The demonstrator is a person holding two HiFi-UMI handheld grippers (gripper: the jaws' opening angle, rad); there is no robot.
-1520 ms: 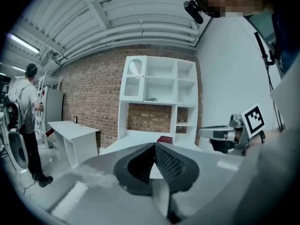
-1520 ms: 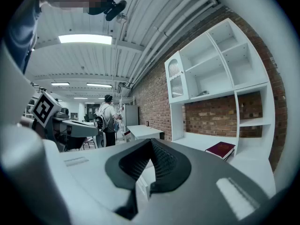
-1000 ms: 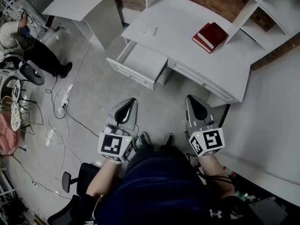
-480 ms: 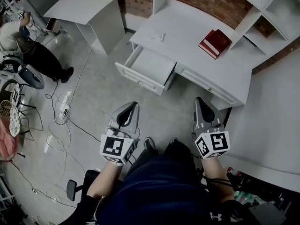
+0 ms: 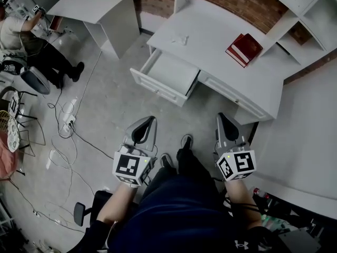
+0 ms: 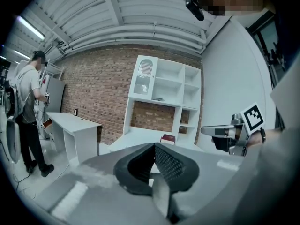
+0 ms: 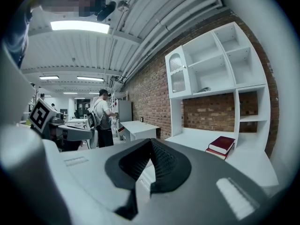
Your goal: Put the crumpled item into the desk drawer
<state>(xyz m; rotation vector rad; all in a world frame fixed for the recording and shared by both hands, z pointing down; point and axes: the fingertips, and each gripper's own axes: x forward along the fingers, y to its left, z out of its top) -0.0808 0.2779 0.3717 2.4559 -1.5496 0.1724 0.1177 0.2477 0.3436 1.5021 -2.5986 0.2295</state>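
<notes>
Jaws on both the left gripper (image 5: 144, 122) and the right gripper (image 5: 224, 118) are together, with nothing between them. Both hang over the floor (image 5: 105, 109), apart from the bench (image 5: 213, 38). On it lies the crumpled item (image 5: 182, 39), near the edge above the open drawer (image 5: 171, 74), well apart from both grippers.

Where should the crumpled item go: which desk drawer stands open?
The left drawer, pulled out below the crumpled item; the right drawer beside it is shut.

Two hand-held grippers (image 5: 146, 120) (image 5: 224, 117), two desks (image 5: 95, 4) (image 5: 210, 33), one drawer (image 5: 174, 74)
</notes>
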